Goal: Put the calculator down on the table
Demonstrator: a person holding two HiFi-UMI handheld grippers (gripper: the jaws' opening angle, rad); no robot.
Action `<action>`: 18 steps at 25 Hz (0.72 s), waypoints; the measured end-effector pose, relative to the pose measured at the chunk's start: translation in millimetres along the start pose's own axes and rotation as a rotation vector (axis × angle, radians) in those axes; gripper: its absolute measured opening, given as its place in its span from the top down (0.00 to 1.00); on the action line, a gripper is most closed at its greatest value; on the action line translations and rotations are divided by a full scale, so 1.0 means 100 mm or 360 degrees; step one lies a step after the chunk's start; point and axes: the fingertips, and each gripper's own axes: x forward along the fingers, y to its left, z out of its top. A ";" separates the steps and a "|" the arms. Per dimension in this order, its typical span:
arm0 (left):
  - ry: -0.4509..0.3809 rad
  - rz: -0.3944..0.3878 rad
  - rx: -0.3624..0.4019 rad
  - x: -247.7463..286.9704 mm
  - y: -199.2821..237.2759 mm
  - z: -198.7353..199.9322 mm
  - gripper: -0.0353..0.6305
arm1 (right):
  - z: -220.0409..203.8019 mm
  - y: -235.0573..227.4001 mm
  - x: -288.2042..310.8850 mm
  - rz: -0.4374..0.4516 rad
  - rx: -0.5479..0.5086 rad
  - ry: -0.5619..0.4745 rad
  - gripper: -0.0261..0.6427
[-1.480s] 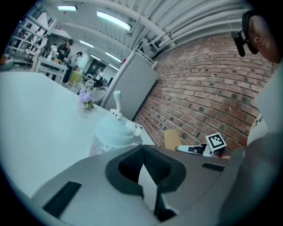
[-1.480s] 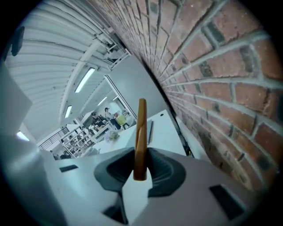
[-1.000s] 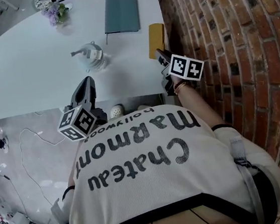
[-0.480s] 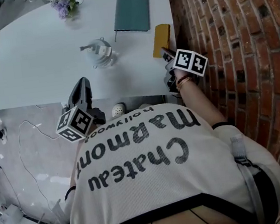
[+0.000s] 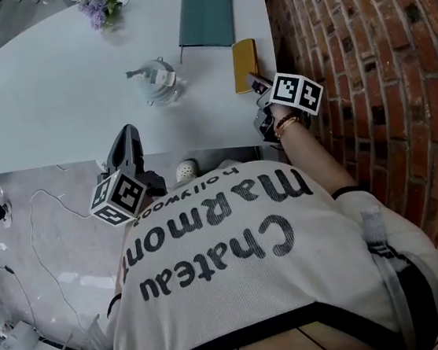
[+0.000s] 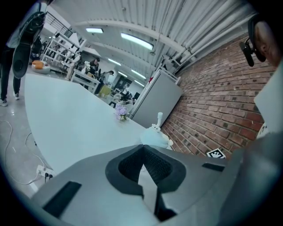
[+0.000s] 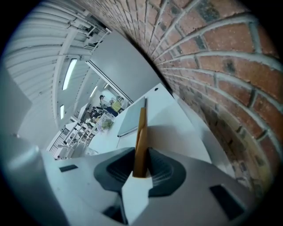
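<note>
Clamping calculator [image 7: 141,128] edge-on: right fingers [image 7: 162,172] | left fingers [image 6: 159,167] pressed together, holding nothing

The head view looks steeply down onto the white table [image 5: 66,94]. Both gripper views skim low across it, sharing the brick wall [image 7: 212,66].

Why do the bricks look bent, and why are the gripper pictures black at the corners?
Head view: the wide lens bows the red brick wall. Right gripper view: fisheye curves the mortar lines, the round image leaves black corners, and the flat yellow calculator close up looks soft. Left gripper view: same black corners; white ceiling strip lights glare.
</note>
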 end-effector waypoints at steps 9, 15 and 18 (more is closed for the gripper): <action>-0.0008 0.0016 -0.0010 -0.06 0.07 0.01 0.94 | -0.02 -0.05 -0.02 -0.0054 0.0122 -0.0009 0.82; -0.0010 0.0021 -0.0011 -0.08 0.09 0.01 0.94 | -0.04 -0.15 -0.01 -0.0149 0.0105 0.0001 0.79; -0.0010 0.0026 -0.0010 -0.09 0.11 0.01 0.94 | -0.05 -0.19 0.00 -0.0191 0.0064 0.0012 0.77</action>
